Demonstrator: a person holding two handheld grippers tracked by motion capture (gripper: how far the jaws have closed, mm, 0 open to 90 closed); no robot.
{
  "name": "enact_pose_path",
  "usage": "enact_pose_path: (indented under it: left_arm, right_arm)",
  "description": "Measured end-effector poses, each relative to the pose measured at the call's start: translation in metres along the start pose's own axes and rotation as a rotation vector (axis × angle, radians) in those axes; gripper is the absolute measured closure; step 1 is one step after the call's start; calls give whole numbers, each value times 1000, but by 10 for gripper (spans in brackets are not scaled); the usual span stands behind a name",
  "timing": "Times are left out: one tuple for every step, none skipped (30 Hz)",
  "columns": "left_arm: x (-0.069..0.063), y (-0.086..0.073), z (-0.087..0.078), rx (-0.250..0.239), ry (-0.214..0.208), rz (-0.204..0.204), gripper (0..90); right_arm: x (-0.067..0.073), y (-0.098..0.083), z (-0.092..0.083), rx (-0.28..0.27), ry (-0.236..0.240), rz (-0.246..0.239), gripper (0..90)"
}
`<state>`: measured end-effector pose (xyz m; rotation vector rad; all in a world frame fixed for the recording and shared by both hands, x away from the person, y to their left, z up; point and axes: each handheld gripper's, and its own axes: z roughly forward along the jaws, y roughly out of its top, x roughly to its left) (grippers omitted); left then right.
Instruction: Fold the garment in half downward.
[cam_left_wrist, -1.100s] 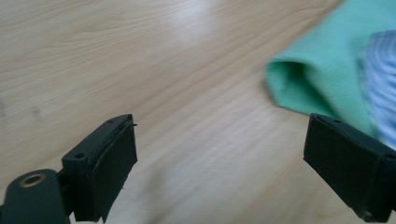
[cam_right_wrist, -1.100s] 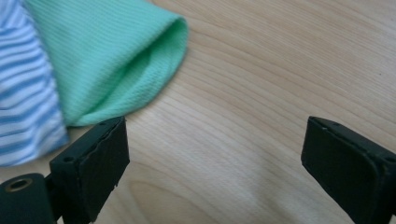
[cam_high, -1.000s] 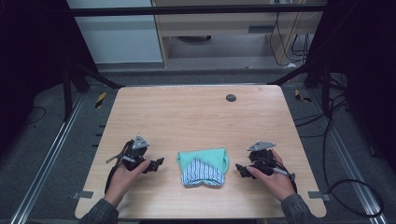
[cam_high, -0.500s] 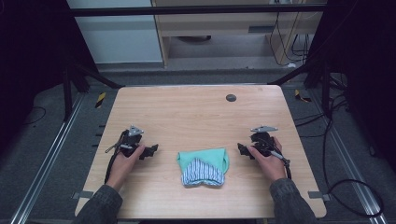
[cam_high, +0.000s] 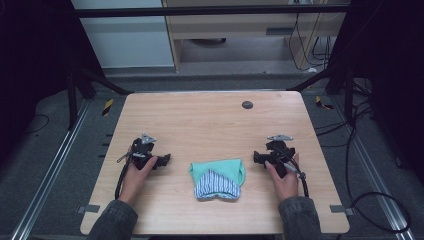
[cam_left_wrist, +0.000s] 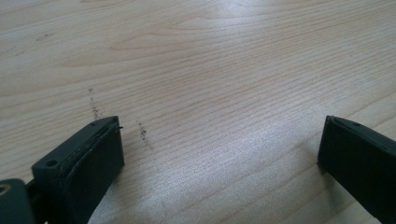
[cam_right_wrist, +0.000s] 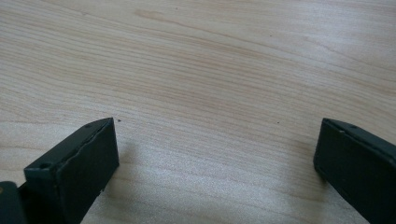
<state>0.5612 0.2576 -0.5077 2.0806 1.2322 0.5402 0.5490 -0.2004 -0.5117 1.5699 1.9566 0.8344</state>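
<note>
On the left I have my left gripper low over the pale wooden bench, my left hand wrapped around its body from behind, the forearm in a dark grey sleeve coming up from the near edge. The gripper points across the bench toward the middle, roughly level. Its jaws have just been opening and now stand wide apart; in the left gripper view I see bare wood grain between them, with a few small dark specks on the surface, and nothing held.

To the right of that gripper, near but not touching it, lies the folded mint-green cloth with a blue-and-white striped part. It sits flat on the bench, the green portion on the far side and the striped portion toward me, slightly nearer to me than either gripper's tips.

Further right, the cloth is flanked by my right gripper, which faces back toward it from the other side, again near but apart from it. My right hand grips the body from behind, wrist straight, the sleeve entering from the near edge, and a black cable trails along the hand. These jaws have also just been opening and stand wide; the right gripper view shows plain wood between them, nothing gripped.

Well beyond both grippers, toward the far edge of the bench, there is a small dark round spot.
</note>
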Motion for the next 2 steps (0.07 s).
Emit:
enact_pose_path:
  left_arm:
    - [0, 0, 0, 1, -1, 0, 0]
    - [0, 0, 0, 1, -1, 0, 0]
  right_arm:
    - [0, 0, 0, 0, -2, 4, 2]
    - [1, 0, 0, 0, -8, 13, 2]
